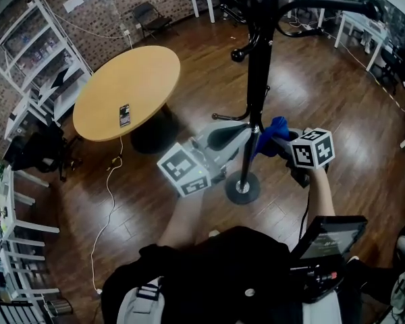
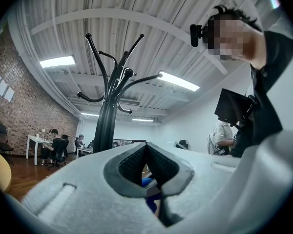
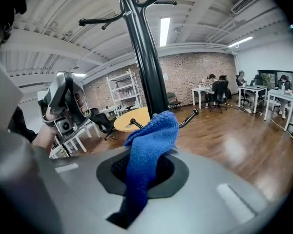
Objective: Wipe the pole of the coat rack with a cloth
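Right gripper (image 3: 145, 165) pinches the blue cloth (image 3: 154, 135) right beside the coat rack pole (image 1: 258, 73). Left gripper (image 2: 146, 156) sits close by, jaws pressed together and empty. The best move now looks like pressing the cloth flat on the pole, then stroking along its length.

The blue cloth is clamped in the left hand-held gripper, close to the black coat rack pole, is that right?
No. The right hand-held gripper clamps the blue cloth, as the right gripper view shows; it is close to the black coat rack pole.

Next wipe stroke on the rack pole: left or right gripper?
Right. The right gripper is shut on the blue cloth beside the pole. The left gripper is shut on nothing.
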The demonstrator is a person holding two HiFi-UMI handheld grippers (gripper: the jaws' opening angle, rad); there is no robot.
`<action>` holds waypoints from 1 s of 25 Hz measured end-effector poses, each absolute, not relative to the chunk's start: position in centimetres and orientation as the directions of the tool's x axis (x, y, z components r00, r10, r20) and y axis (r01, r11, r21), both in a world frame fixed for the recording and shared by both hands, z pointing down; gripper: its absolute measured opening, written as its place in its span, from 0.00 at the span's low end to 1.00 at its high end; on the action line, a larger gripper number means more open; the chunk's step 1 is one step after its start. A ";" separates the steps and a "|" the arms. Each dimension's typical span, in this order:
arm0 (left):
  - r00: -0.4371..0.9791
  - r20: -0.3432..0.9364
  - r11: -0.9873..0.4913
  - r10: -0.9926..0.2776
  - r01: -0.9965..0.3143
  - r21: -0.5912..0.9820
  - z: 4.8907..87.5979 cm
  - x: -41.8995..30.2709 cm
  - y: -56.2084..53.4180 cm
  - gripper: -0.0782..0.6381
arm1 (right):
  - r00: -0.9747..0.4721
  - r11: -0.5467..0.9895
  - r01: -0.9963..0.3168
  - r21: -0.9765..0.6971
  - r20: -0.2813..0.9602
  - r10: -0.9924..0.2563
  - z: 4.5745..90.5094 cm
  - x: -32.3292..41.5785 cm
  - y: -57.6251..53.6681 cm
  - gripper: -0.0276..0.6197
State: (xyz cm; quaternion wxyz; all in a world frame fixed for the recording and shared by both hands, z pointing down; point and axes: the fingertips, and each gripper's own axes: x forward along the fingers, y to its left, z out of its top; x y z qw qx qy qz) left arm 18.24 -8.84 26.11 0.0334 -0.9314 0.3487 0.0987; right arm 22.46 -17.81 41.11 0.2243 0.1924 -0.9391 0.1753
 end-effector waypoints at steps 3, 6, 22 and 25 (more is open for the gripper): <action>0.728 -0.207 -0.745 -0.654 -0.667 0.006 26.2 18.0 -8.6 0.11 | -0.827 0.866 -0.443 -0.230 0.477 -0.297 41.5 22.0 -18.2 0.08; 0.718 -0.203 -0.734 -0.666 -0.679 0.005 26.2 17.7 -8.1 0.11 | -0.820 0.872 -0.463 -0.160 0.451 -0.353 41.3 20.5 -19.4 0.08; 0.704 -0.204 -0.718 -0.680 -0.696 -0.011 25.7 16.9 -7.5 0.11 | -0.793 0.839 -0.544 0.028 -0.344 -0.503 14.8 19.1 -21.9 0.08; 0.712 -0.205 -0.725 -0.672 -0.689 -0.017 25.3 17.0 -7.7 0.11 | -0.755 0.821 -0.564 0.082 -0.453 -0.474 8.4 19.6 -20.9 0.08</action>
